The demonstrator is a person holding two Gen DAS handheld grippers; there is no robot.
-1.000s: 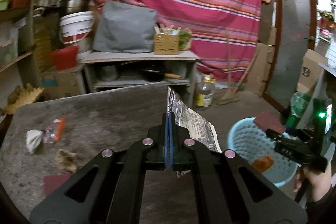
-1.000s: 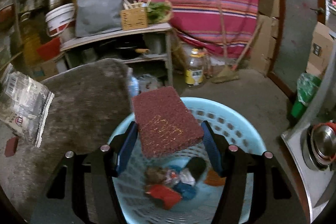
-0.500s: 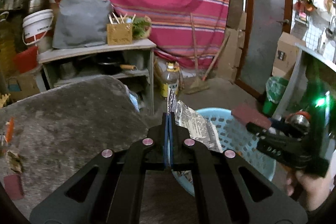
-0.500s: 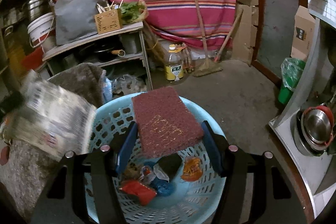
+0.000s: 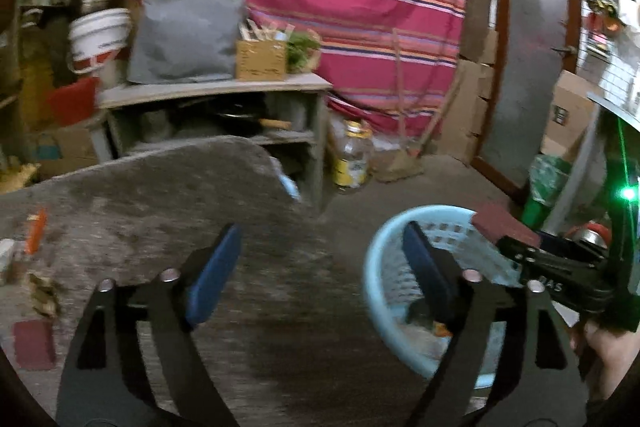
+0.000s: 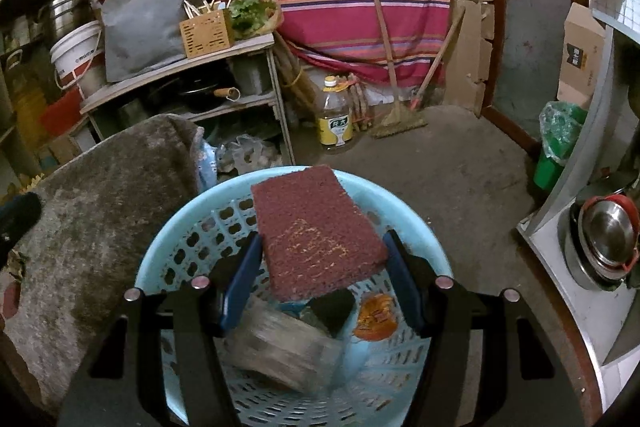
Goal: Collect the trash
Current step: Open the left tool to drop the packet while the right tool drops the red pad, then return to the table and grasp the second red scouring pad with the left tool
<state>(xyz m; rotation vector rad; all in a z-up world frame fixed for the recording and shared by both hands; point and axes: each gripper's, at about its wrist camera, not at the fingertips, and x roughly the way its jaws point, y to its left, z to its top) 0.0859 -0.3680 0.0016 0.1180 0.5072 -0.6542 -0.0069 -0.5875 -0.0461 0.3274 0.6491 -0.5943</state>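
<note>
My left gripper [image 5: 320, 275] is open and empty, over the table edge beside the light blue basket [image 5: 384, 251]. My right gripper [image 6: 320, 279] is shut on a dark red scouring pad [image 6: 316, 231] and holds it above the basket [image 6: 168, 247]. The pad also shows in the left wrist view [image 5: 502, 225]. A folded newspaper [image 6: 280, 351], blurred, lies inside the basket with an orange wrapper [image 6: 376, 315] and other scraps. On the grey table [image 5: 140, 195] at the left lie an orange wrapper [image 5: 35, 231], a brown scrap [image 5: 42, 293] and another red pad [image 5: 34, 345].
A shelf unit [image 6: 192, 67] with a grey bag, wooden box and pots stands behind the table. An oil bottle [image 6: 336, 119] and a broom [image 6: 396, 115] are on the floor. A green bin [image 6: 558, 147] and a steel counter with bowls [image 6: 604, 235] are at the right.
My left gripper opened and let go of the newspaper, which dropped into the basket. My right gripper still holds the red pad above the basket.
</note>
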